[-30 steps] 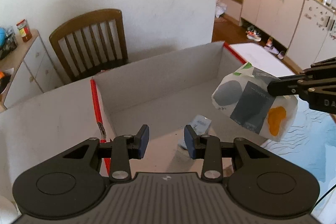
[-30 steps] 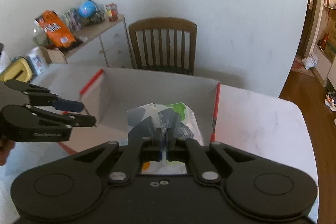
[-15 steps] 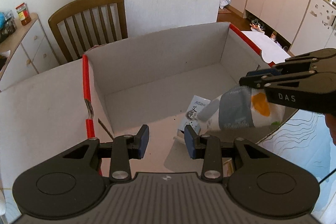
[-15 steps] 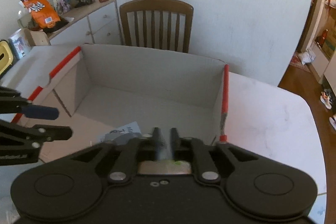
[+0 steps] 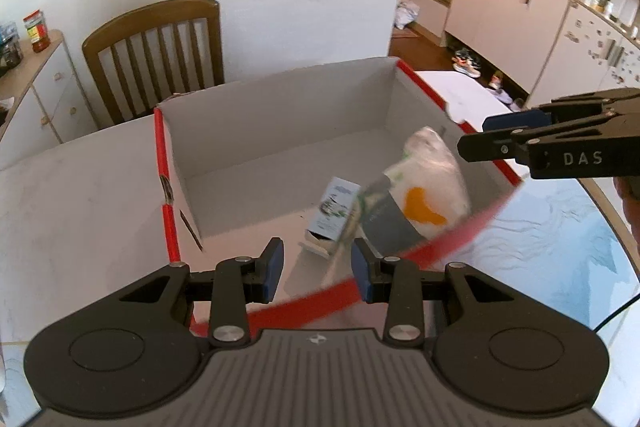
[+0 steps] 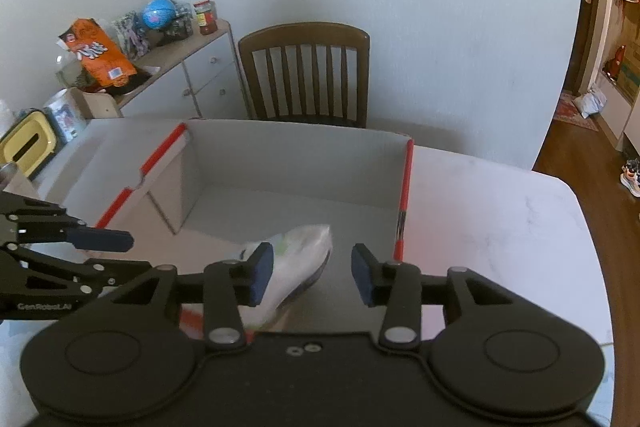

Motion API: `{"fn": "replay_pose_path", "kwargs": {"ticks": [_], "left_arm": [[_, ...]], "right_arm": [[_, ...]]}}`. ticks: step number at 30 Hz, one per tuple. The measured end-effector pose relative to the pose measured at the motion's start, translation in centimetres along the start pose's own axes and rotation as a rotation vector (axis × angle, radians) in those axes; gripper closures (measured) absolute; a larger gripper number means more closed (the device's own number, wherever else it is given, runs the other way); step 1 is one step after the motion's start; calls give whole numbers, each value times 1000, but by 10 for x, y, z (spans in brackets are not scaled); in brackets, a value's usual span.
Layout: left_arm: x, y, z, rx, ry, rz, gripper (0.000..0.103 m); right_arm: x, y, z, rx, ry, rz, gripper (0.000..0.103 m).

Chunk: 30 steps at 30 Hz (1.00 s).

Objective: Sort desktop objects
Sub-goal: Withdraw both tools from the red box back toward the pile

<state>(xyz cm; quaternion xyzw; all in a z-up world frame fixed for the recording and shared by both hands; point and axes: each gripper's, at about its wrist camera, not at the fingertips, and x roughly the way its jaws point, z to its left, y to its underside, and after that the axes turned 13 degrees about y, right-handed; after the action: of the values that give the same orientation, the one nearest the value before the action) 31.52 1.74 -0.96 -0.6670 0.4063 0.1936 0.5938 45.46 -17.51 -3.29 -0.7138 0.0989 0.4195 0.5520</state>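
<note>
A white snack bag (image 5: 420, 199) with an orange patch lies inside the open cardboard box (image 5: 280, 107), leaning near the right wall; it also shows in the right wrist view (image 6: 298, 263). A small white carton (image 5: 332, 215) lies beside it on the box floor. My right gripper (image 6: 312, 277) is open and empty just above the bag, seen from the side in the left wrist view (image 5: 480, 137). My left gripper (image 5: 318, 269) is open and empty at the box's near edge.
The box has red-edged flaps (image 6: 160, 159) and stands on a white table (image 6: 500, 219). A wooden chair (image 6: 308, 75) stands behind it. A cabinet (image 6: 188, 67) with snacks and jars is at the left. A blue patterned mat (image 5: 560, 247) lies at right.
My right gripper opened and let go of the snack bag, which now lies in the box. Both grippers drew back a little from the box.
</note>
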Motion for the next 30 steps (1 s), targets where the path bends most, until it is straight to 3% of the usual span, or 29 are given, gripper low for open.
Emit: {"fn": "replay_pose_path", "kwargs": {"ticks": [14, 30], "left_arm": [[-51, 30, -39, 78, 68, -24, 67], [-86, 96, -46, 80, 80, -9, 67]], "right_arm": [[-74, 35, 16, -20, 9, -12, 58], [-123, 101, 42, -34, 48, 29, 51]]}}
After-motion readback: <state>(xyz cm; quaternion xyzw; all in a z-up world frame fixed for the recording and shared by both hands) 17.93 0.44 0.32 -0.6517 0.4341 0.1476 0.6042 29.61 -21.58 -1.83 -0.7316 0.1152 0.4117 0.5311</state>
